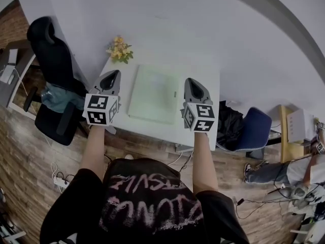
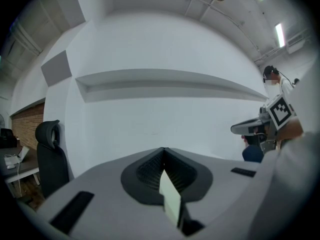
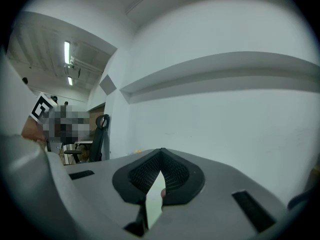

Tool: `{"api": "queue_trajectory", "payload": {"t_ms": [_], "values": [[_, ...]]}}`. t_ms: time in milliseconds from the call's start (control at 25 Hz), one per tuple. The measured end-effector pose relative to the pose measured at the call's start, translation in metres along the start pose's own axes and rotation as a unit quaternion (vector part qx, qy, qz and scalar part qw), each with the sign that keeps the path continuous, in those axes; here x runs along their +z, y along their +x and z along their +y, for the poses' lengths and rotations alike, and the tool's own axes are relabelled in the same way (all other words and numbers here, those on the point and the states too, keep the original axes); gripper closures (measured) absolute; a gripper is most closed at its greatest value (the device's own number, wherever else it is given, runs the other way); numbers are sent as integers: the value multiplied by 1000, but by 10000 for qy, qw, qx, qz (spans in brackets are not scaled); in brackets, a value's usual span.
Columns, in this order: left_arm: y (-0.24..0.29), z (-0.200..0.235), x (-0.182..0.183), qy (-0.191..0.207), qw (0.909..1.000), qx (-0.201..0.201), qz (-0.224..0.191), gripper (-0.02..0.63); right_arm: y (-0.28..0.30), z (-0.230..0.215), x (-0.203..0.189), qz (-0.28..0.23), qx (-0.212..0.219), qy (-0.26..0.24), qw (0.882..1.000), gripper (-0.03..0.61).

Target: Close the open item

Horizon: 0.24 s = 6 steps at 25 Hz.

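A pale green flat rectangular item [image 1: 154, 93] lies on the white table [image 1: 210, 85], between my two grippers; it looks flat, and I cannot tell whether it stands open. My left gripper [image 1: 112, 75] hangs over the table's left edge, jaws shut with nothing between them. My right gripper [image 1: 191, 81] is held just right of the green item, also shut and empty. In the left gripper view the gripper [image 2: 164, 149] points at a bare white wall, and the right gripper [image 3: 161, 150] faces the same wall. Neither touches the item.
Yellow flowers [image 1: 120, 50] stand at the table's back left corner. A black office chair [image 1: 51, 60] is left of the table; a blue chair [image 1: 251, 131] and a black bag [image 1: 228, 123] are to its right. Another person [image 1: 284, 174] sits far right.
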State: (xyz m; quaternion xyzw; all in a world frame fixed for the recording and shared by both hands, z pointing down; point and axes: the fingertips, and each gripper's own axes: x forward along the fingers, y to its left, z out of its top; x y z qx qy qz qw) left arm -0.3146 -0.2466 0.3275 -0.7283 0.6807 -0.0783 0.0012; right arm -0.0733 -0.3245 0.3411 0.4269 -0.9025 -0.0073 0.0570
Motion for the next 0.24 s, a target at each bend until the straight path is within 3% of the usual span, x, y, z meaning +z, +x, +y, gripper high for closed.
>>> {"api": "queue_trajectory", "payload": {"t_ms": [240], "values": [[1, 1, 6, 18, 10000, -5, -62, 612, 0, -5, 6, -60, -79, -11, 9999, 568]]}}
